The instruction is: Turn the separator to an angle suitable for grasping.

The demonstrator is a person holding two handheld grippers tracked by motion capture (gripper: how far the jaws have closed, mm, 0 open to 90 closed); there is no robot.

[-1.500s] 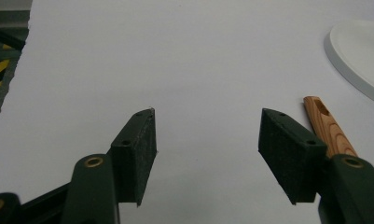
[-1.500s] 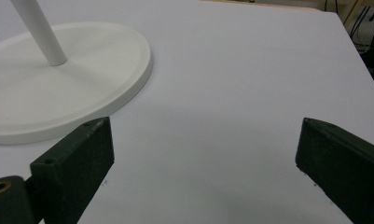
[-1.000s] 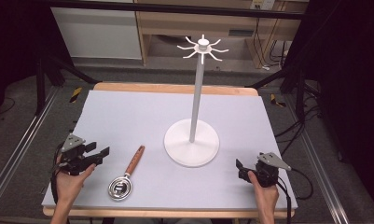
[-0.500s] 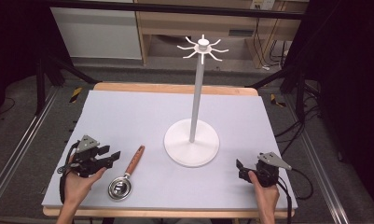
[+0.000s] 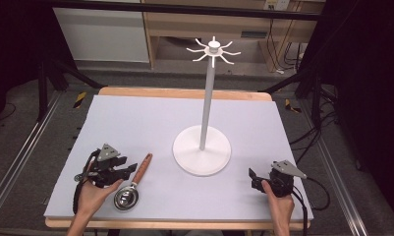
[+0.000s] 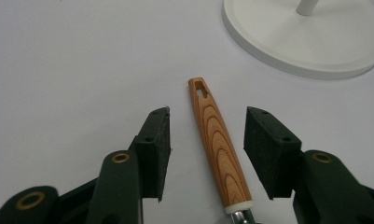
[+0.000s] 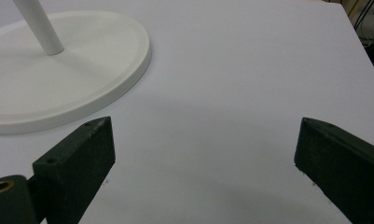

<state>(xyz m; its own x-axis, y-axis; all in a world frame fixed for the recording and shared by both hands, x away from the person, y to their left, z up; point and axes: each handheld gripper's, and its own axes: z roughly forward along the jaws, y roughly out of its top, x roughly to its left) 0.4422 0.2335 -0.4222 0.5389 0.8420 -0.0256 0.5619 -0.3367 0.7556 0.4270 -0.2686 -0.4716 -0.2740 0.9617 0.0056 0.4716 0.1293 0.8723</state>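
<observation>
A spoon with a wooden handle (image 5: 141, 169) and a round metal bowl (image 5: 126, 198) lies on the white table near its front left. My left gripper (image 5: 129, 168) has come in from the left. In the left gripper view the handle (image 6: 217, 135) lies between the two pads (image 6: 159, 140), with a gap on each side. Those jaws have just been closing and touch nothing; the left gripper (image 6: 211, 135) is open. My right gripper (image 5: 253, 178) rests near the front right, and its jaws (image 7: 203, 154) stand wide open over bare table.
A white stand with a round base (image 5: 202, 150), a thin pole (image 5: 208, 98) and hooks at the top (image 5: 213, 48) rises mid-table, between the two grippers. Its base shows ahead in the left gripper view (image 6: 306, 42) and the right gripper view (image 7: 58, 88).
My left gripper has slid right along the table to the spoon's handle, and its jaws have narrowed around it. The right gripper has stayed put.
</observation>
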